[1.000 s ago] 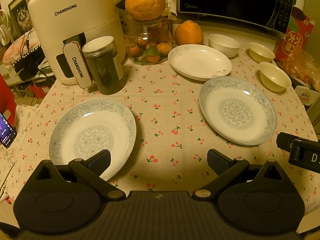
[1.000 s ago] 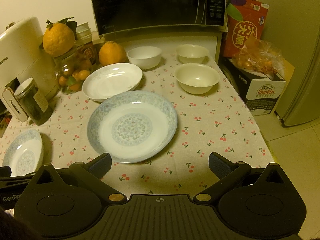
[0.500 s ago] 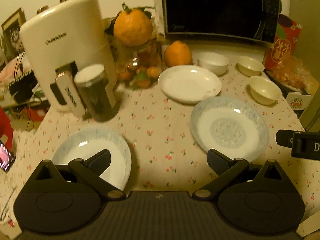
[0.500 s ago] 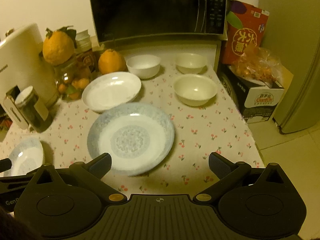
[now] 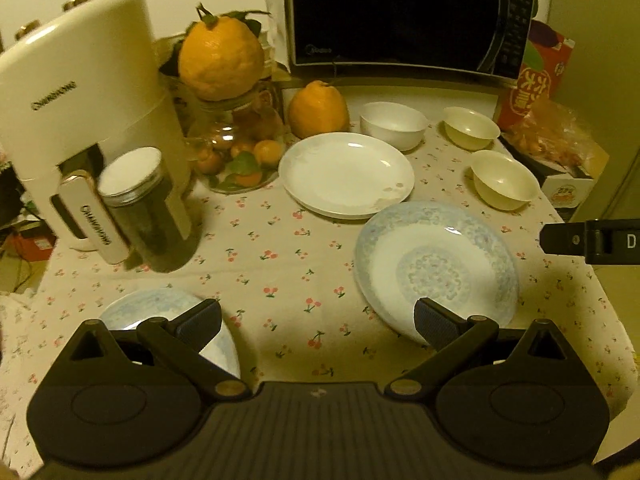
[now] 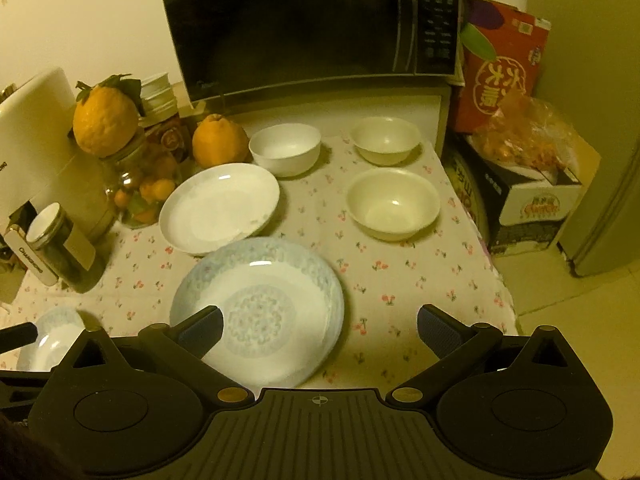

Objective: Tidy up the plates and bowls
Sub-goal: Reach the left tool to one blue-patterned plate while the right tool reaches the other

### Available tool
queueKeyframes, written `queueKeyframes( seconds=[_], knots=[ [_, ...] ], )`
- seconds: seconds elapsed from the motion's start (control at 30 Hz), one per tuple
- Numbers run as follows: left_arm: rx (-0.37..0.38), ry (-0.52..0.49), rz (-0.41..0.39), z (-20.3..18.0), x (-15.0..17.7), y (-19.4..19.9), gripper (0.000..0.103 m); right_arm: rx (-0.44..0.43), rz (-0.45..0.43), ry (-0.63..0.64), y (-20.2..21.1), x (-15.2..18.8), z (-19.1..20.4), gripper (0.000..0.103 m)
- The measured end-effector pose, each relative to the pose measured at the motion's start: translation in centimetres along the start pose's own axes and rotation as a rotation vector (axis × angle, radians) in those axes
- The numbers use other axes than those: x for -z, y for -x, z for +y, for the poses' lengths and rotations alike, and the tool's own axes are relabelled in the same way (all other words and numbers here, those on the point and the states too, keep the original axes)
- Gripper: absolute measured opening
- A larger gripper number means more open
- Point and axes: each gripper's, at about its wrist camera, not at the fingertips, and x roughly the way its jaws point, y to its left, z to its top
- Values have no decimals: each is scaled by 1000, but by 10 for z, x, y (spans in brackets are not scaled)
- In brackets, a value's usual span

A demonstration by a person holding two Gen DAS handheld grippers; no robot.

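Dim yellow light; microwave point(image 6: 312, 24) against plain wall point(image 6: 80, 20), tiled floor point(image 6: 568, 312).

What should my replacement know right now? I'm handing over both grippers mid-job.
Left gripper: open, empty, above the cloth.
Right gripper: open, empty, over the large blue-patterned plate.
Second blue-patterned plate sits near left; plain white plate behind.
White bowl and two cream bowls stand apart at the back.
Done: nothing stacked.
Left: stack the plates, nest the bowls.
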Motion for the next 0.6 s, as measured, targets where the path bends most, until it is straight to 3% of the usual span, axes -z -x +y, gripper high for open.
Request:
queueKeyframes(
  seconds=[0.17,0.23,0.33,0.6],
  knots=[
    [61,56,2,12,-1,-19,102,-42,23,13,-25,-4,-4,103],
    [108,80,21,17,-2,-27,96,-64,24,-5,-36,1,-9,103],
    [161,93,54,20,-5,-38,91,-99,95,-12,-52,1,-12,103],
    [263,121,77,25,-11,-63,81,-181,110,-70,-73,-11,-31,103]
  ],
)
